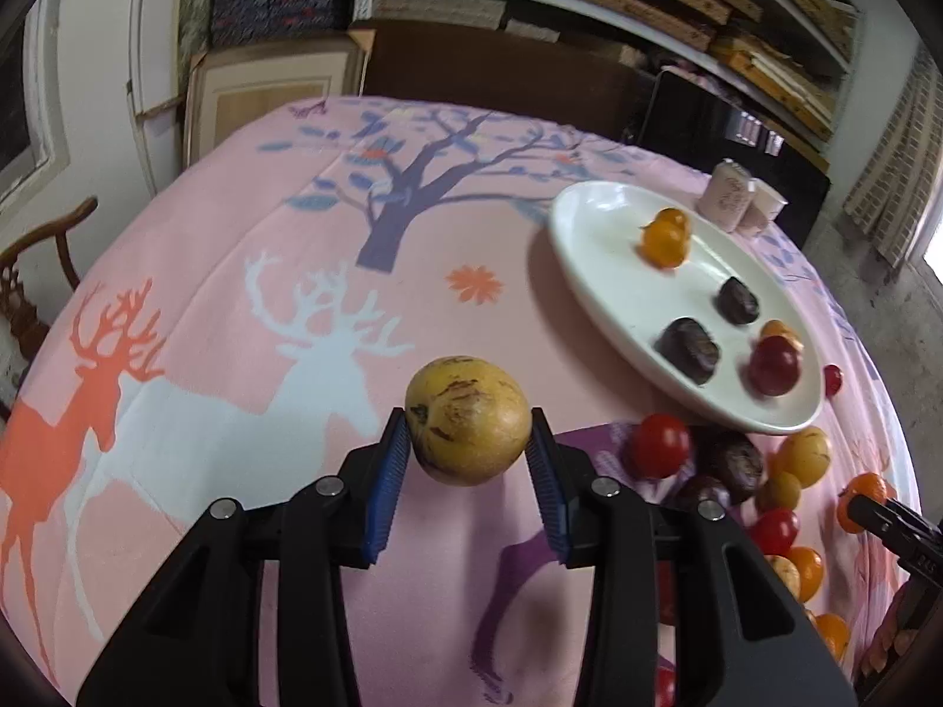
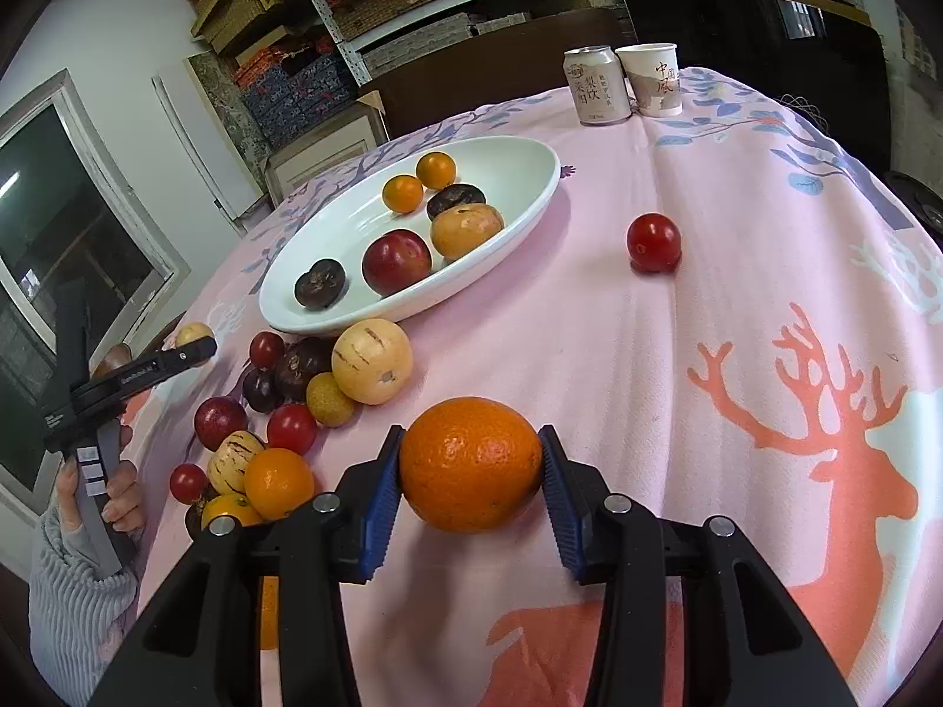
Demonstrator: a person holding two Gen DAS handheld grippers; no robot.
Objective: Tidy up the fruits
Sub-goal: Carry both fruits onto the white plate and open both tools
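My left gripper (image 1: 470, 439) is shut on a yellow-brown melon-like fruit (image 1: 468, 419), held above the pink tablecloth left of the white oval plate (image 1: 595, 218). My right gripper (image 2: 471, 465) is shut on a large orange (image 2: 470, 462), near the table's front. The plate (image 2: 518, 159) holds two small oranges (image 2: 419, 181), dark fruits (image 2: 320, 283), a red plum (image 2: 396, 261) and a tan fruit (image 2: 465, 230). A pile of loose fruits (image 2: 306, 389) lies in front of the plate. The left gripper also shows in the right wrist view (image 2: 194, 349).
A single red tomato (image 2: 653, 241) lies right of the plate. A drink can (image 2: 596, 84) and a paper cup (image 2: 653, 79) stand at the table's far edge. Shelves with boxes and a dark chair stand behind the table.
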